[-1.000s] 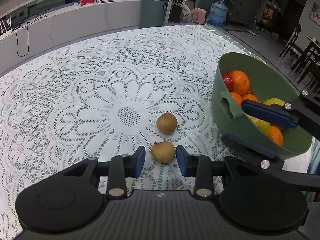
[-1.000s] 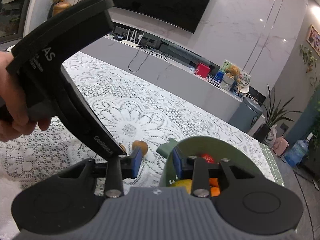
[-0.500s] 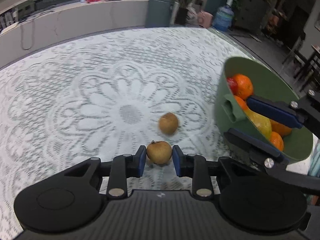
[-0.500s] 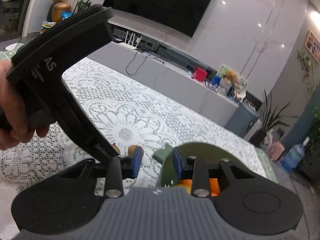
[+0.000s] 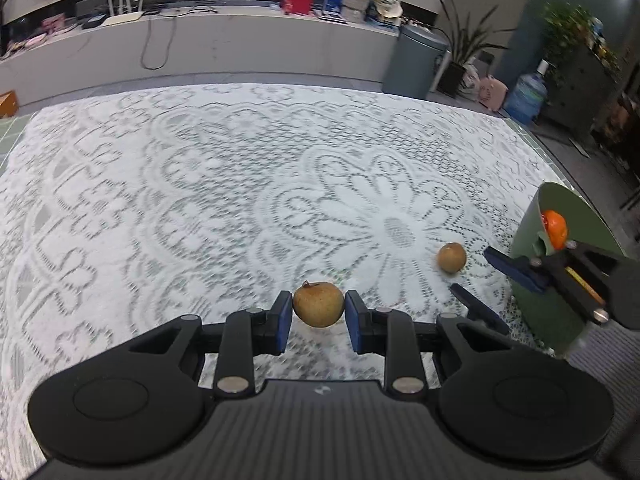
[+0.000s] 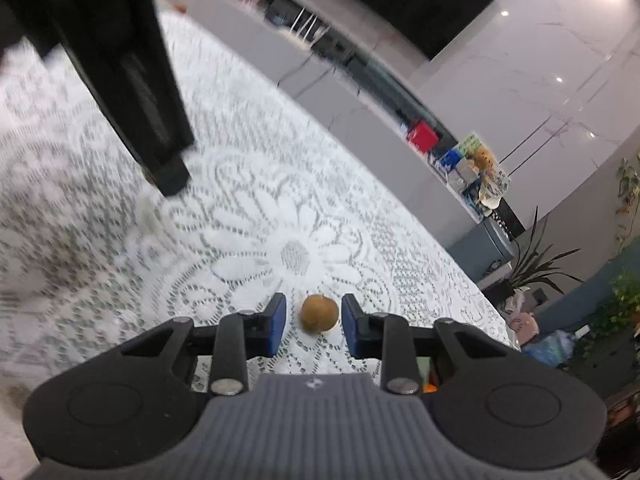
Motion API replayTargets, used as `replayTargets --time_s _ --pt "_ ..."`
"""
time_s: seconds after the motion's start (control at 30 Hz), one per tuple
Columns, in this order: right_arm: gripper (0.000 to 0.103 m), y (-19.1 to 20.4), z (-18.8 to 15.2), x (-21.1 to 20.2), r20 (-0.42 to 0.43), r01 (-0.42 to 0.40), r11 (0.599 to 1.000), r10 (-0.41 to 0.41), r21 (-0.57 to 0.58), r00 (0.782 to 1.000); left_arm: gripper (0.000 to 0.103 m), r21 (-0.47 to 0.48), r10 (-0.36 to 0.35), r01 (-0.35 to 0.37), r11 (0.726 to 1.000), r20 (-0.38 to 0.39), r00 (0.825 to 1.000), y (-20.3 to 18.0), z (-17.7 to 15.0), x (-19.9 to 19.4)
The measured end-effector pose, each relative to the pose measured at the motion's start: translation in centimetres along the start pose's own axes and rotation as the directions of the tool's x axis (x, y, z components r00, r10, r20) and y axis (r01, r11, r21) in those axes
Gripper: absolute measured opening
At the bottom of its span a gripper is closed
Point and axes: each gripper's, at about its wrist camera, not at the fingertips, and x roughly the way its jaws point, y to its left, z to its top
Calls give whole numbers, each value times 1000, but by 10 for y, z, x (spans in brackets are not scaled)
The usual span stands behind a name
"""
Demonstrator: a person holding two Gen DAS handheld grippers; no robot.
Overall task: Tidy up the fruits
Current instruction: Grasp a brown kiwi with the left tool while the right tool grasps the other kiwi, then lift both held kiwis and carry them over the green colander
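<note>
Left wrist view: one brown fruit gripped, one left on the desk.

The lace-covered desk [image 5: 160, 208] fills the frame. At the right edge the green bowl [image 5: 568, 216], its rim clamped by the right hand-held gripper [image 5: 486, 276] whose jaws are closing, already holds oranges. The left hand-held gripper [image 5: 319, 312] is clenched on the held fruit [image 5: 319, 304] at lower centre, stem up-left, nearly round with no clear long axis. The loose fruit [image 5: 452, 257] lies right of centre, so I judge two remain.
</note>
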Motion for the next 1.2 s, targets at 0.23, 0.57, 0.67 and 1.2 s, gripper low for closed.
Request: replayTargets --time_s 0.23,0.57,0.67,1.2 --pt "26 3 10 26 -82 57 998 -59 -29 995 32 -16 -6 6 1000 10 1000 8 -11 -7" --pt "24 0 8 43 -117 62 998 -62 -12 991 32 -26 -39 39 999 13 999 7 -14 -7" --pt "22 0 8 46 -113 59 998 -61 -18 992 32 -26 -44 44 999 9 999 6 -15 -6" --pt "21 -21 15 -27 84 13 996 -20 83 996 32 -40 -29 30 999 21 999 -5 -12 -36"
